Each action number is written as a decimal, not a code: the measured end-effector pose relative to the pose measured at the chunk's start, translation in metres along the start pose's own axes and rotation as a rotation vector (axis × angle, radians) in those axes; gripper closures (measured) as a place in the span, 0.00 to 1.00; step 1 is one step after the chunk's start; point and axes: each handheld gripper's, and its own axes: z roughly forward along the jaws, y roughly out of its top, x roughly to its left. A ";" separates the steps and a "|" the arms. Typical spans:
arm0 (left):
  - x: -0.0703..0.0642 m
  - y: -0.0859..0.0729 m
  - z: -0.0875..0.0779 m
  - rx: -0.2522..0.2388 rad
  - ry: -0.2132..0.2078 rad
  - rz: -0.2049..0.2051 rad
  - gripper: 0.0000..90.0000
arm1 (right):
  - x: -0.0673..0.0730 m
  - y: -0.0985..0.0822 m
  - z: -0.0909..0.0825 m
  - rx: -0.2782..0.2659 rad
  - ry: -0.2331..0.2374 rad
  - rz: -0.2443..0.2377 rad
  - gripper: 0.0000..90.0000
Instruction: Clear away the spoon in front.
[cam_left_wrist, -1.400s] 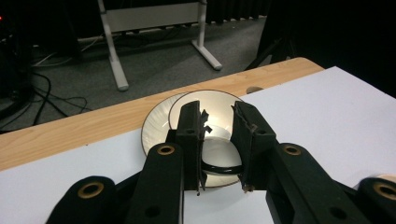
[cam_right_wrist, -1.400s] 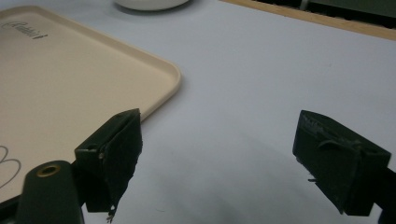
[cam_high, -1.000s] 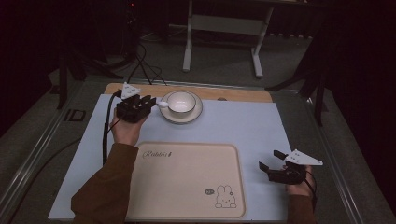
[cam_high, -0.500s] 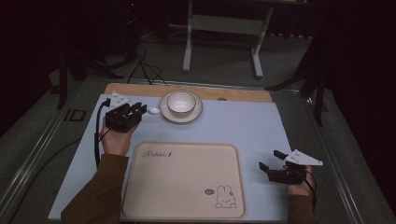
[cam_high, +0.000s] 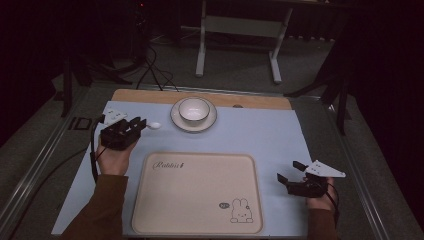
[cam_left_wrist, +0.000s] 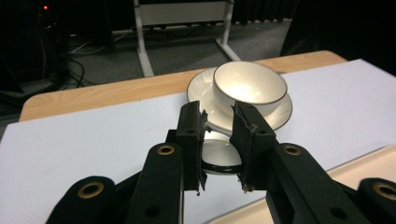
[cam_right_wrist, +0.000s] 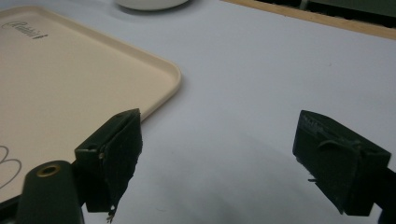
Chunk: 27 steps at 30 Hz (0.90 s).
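A white cup (cam_high: 194, 109) stands on a white saucer (cam_high: 210, 120) at the back middle of the pale blue mat; the left gripper view has the cup (cam_left_wrist: 249, 84) and saucer (cam_left_wrist: 200, 86) just ahead. Left of the saucer, my left gripper (cam_high: 140, 123) is shut on a small white spoon (cam_high: 154, 125), whose dark-rimmed bowl (cam_left_wrist: 220, 159) shows between its jaws (cam_left_wrist: 217, 113). My right gripper (cam_high: 289, 171) rests open near the mat's right front, right of the beige tray (cam_high: 195, 195). Nothing lies between its fingers (cam_right_wrist: 219, 154).
The beige tray (cam_right_wrist: 70, 84) with a rabbit drawing (cam_high: 241, 211) takes up the front middle of the mat and is bare. A wooden table edge (cam_high: 250, 100) runs behind the saucer. A metal stand (cam_high: 237, 30) and cables (cam_high: 150, 70) are on the floor beyond.
My left gripper has drawn back from the cup, moving left and toward the person with the spoon in its jaws. The right gripper has stayed put.
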 end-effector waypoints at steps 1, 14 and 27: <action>0.001 -0.002 -0.001 0.003 0.004 0.000 0.82 | 0.000 0.000 0.000 0.000 0.000 0.000 0.17; 0.006 -0.020 -0.014 0.013 0.047 -0.010 0.82 | 0.000 0.000 -0.001 -0.001 -0.002 0.001 0.17; 0.006 -0.033 -0.026 0.018 0.073 -0.015 0.82 | 0.000 0.000 -0.001 -0.002 -0.003 0.000 0.17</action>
